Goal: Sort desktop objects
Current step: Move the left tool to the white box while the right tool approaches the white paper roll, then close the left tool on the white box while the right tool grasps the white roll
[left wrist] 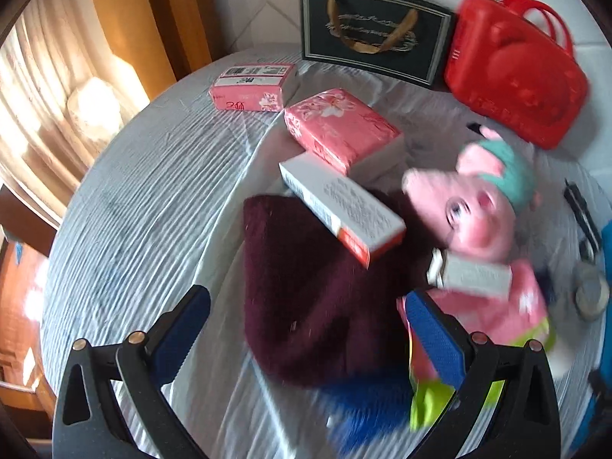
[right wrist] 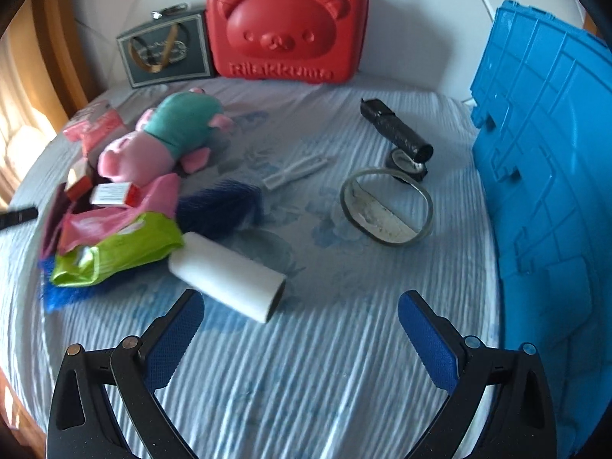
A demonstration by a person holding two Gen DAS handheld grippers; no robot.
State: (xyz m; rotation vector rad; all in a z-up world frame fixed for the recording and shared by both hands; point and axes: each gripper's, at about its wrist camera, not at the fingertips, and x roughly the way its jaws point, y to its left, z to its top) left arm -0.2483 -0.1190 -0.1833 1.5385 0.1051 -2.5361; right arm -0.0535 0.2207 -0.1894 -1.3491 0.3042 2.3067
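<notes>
With both sets of jaws spread wide and empty, the right gripper [right wrist: 300, 329] hung nearer the white paper-wrapped roll [right wrist: 229, 281], which lay just ahead-left on the tabletop's [right wrist: 344, 382] near edge, long axis diagonal, while the left gripper [left wrist: 306, 329] faced the maroon knitted hat [left wrist: 306, 287].

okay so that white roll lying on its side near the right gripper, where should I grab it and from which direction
Probably grip the white roll across its round body near the middle, coming down from above with the right gripper, whose jaws stand open. It lies flat on the table cover, open end toward the camera, so the fingers should straddle its width. The near side is clear, while the green packet crowds its far end.
</notes>
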